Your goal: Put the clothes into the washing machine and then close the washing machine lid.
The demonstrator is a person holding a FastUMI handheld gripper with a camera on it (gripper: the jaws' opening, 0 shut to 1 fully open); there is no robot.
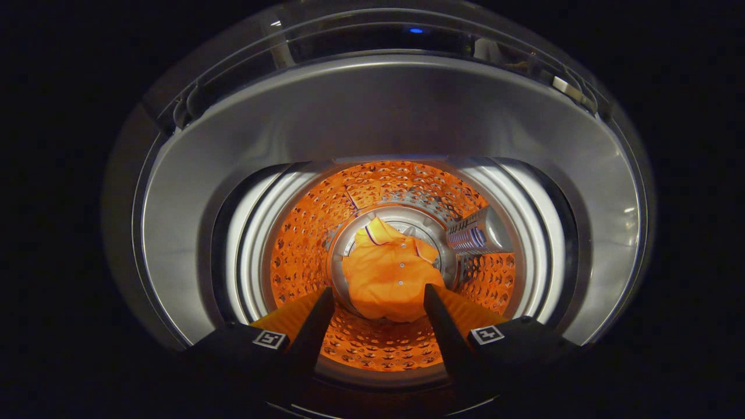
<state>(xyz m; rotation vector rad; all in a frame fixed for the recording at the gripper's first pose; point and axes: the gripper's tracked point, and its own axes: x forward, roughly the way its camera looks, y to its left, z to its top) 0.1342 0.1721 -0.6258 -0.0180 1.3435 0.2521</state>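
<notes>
Gripper view: gripper [378, 294] pointed straight down the mouth of the washing machine [372, 116], fingers [314, 317] spread wide, nothing between them. Held nothing. Orange shirt [389, 276] lay loose at the far end of the drum [302, 233], dead ahead and well beyond the fingertips, centred in the gap between them, not touched. Looked crumpled, collar end farther in, button placket running roughly along the line of sight, so long axis about in line with the fingers. Perforated drum wall glowed orange around it; ribbed paddle [474, 235] stuck out just beside the shirt on the right-finger side. Grey door ring [174, 233] framed the opening, fingers sat low at its near lip. Clothes already inside, judged from this; lid not yet closed. Next move likely called for backing straight out along the same axis, clear of the ring, then finding the lid. Lid position could not be told.
</notes>
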